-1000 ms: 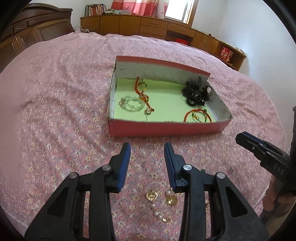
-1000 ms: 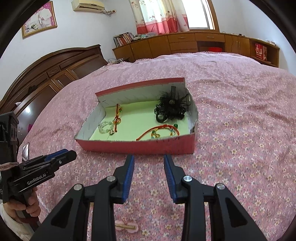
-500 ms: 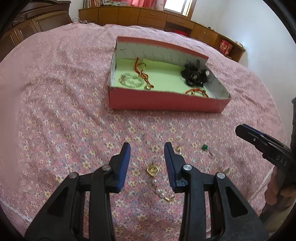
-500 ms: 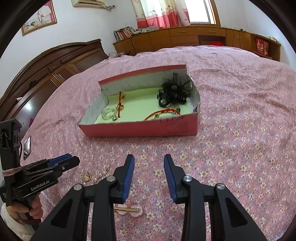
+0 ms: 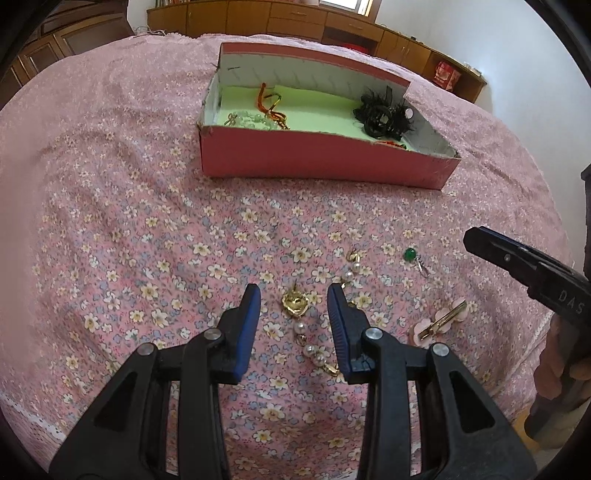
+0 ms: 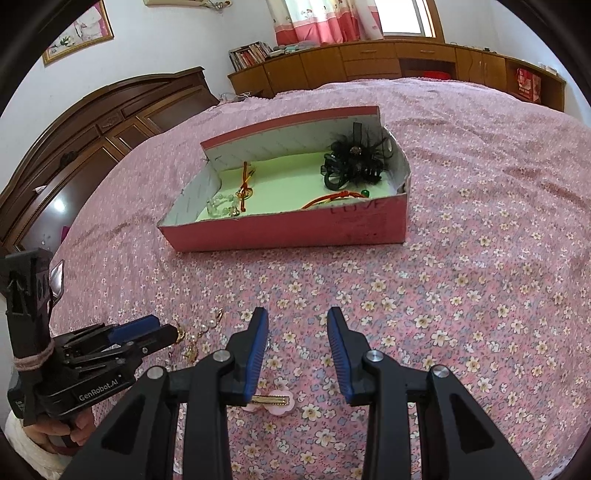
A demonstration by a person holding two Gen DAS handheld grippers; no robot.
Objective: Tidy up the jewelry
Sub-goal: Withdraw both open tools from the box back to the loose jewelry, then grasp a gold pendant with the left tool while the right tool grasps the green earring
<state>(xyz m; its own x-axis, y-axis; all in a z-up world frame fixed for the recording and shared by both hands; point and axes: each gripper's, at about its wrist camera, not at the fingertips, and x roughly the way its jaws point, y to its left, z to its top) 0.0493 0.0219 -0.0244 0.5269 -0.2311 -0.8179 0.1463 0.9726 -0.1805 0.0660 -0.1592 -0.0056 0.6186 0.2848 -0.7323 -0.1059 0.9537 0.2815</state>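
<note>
Down low over the flowered bedspread (image 5: 129,221) now. Left gripper (image 5: 293,295) hanging above the gold flower earring (image 5: 294,304), jaws apart and clamping nothing, the earring showing in the gap between the blue pads (image 5: 250,317). Trailing from that earring toward the near edge of the bed, a short string of pearls (image 5: 314,352) ending in a gold clasp. Just right of the gripper, a second pearl earring (image 5: 352,266) with a gold hook, lying loose on the cloth. Farther right, a green bead pendant (image 5: 410,254), and nearer the edge a pink flower hair clip (image 5: 439,321) with a gold bar.

Right gripper (image 6: 297,332) poised over bare cloth, jaws likewise parted and empty, the pink hair clip (image 6: 271,400) peeking from under its left finger. Left gripper (image 6: 140,334) seen from this side at the left, held in a hand (image 6: 55,430), tip right by the gold and pearl pieces (image 6: 199,334).

Beyond all that, mid-bed, the pink box (image 5: 317,158) with a green floor. Inside: clear bead bracelet (image 6: 221,206) and red cord (image 6: 245,182) at the left end, black feathered hair clip (image 6: 351,158) at the right end, another red cord bracelet (image 6: 332,197) against the near wall. Past the far edge of the bed, wooden cabinets (image 6: 369,59) and curtains (image 6: 321,18).
</note>
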